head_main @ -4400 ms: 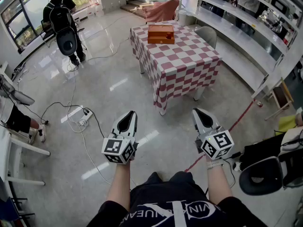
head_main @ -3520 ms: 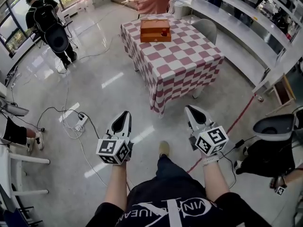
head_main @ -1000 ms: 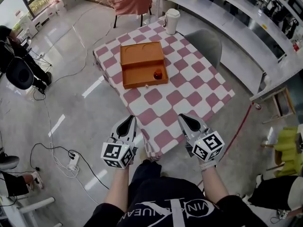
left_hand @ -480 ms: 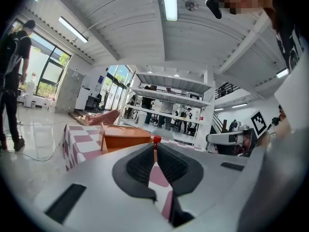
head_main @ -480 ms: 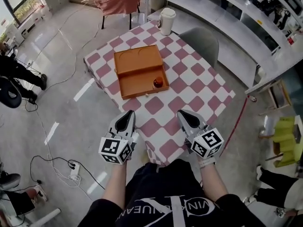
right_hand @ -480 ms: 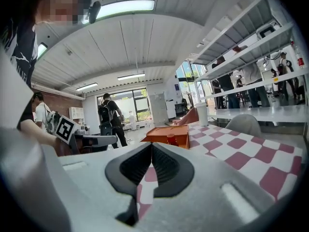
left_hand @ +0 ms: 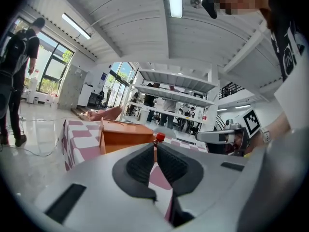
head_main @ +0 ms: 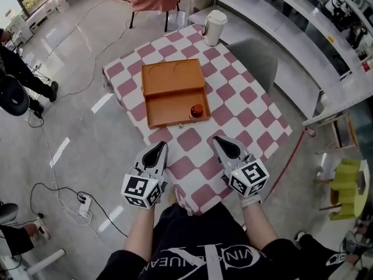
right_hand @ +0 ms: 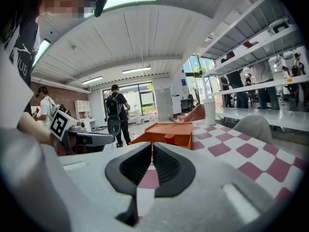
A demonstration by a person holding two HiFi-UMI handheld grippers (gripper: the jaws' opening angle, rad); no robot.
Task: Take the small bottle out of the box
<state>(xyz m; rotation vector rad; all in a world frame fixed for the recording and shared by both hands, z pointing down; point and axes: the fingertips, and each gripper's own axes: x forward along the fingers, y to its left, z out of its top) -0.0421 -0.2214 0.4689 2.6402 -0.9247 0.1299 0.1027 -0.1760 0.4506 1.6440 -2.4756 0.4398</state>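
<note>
head camera sitting high, looking steeply down on the checked table (head_main: 245,107): orange box (head_main: 175,80) at 12 o'clock, left gripper (head_main: 158,147) at 7, right gripper (head_main: 217,140) at 5. each gripper camera riding low behind its own jaws, facing near-level across the tabletop. all three sharing box and table. left gripper view catching the right gripper at 3 o'clock, right gripper view catching the left at 9.

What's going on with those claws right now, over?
Left gripper, right gripper: shut, empty, over table's near edge. Small bottle in open box, untouched. Nothing between.
</note>
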